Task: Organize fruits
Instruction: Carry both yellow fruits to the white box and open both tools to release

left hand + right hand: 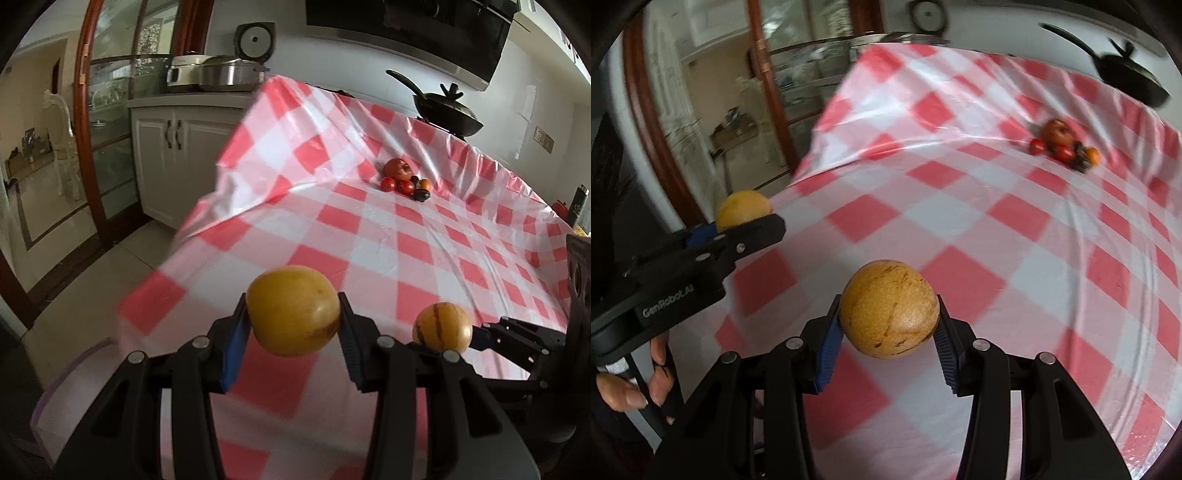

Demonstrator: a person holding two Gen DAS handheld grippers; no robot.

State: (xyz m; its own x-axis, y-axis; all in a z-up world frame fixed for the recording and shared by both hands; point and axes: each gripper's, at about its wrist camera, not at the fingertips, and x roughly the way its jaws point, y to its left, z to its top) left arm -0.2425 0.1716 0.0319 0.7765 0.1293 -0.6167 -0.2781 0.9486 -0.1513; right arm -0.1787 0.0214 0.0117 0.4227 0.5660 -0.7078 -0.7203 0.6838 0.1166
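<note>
Worktop (369, 236): draped in a red-and-white checked cloth, wrinkled toward the far edge.
Frying pan (448, 110): black, at the far edge, about 1 o'clock from the fruit pile in the left wrist view.
Left tongs (293, 314): clamped on a plain yellow fruit (293, 310), held clear above the near part of the cloth; a hand (631, 376) grips the handle.
Right tongs (888, 314): clamped on a striped yellow fruit (889, 308) with dark streaks, also held above the cloth, just beside the left pair.
Fruit pile (404, 179): well apart from both tongs, far side of the worktop; one large red fruit, small red ones touching it, a dark one and a small orange one at its 4 o'clock.
</note>
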